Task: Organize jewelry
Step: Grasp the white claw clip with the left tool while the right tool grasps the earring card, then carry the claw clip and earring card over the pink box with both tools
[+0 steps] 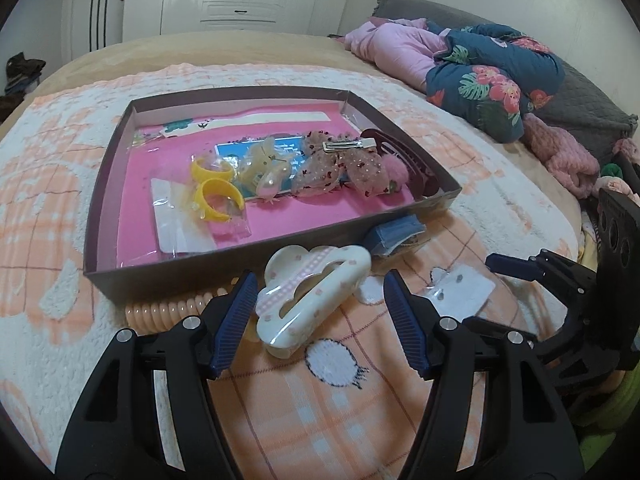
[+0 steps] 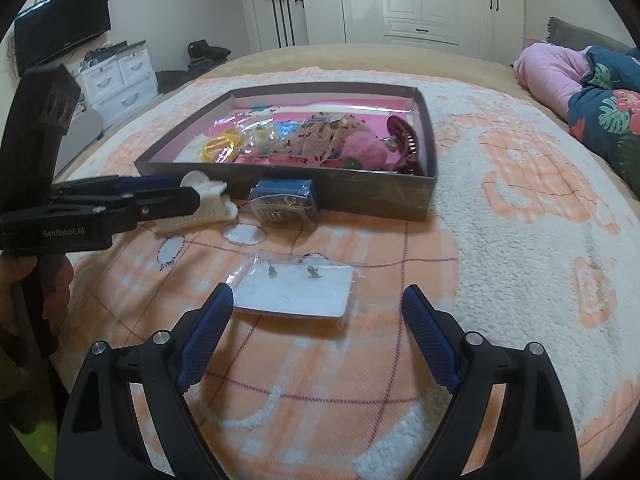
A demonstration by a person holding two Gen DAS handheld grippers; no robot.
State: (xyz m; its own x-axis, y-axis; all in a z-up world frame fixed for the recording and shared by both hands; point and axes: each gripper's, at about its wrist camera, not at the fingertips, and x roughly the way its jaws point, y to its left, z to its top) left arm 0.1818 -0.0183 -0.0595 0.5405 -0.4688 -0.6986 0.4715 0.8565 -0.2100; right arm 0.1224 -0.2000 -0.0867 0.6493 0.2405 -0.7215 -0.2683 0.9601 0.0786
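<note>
Item, white cloud-shaped hair claw point(image 1: 310, 296): we find it on the blanket point(image 1: 360, 400), just outside the near wall of the box point(image 1: 96, 216), between the blue pads of the left gripper point(image 1: 320, 320). The jaws stand part-way in; the left pad lies against the clip's edge, the right pad shows a gap, so we cannot tell whether it is gripped. In the right wrist view the left gripper point(image 2: 192, 200) overlaps the clip's end.

Item, earring card point(image 2: 294, 292) in clear wrap: on the blanket, just ahead of the right gripper point(image 2: 316, 336), whose jaws stand wide and hold nothing.

Item, small blue packet point(image 2: 284, 202): touching the box's outer wall. Item, peach coil tie point(image 1: 172, 308): beside the same wall.

Already in the box: yellow rings point(image 1: 216, 188), sheer bows point(image 1: 336, 168), dark red claw clip point(image 1: 404, 160), carded pieces.

We judge the sorting well along, with four pieces left outside.
</note>
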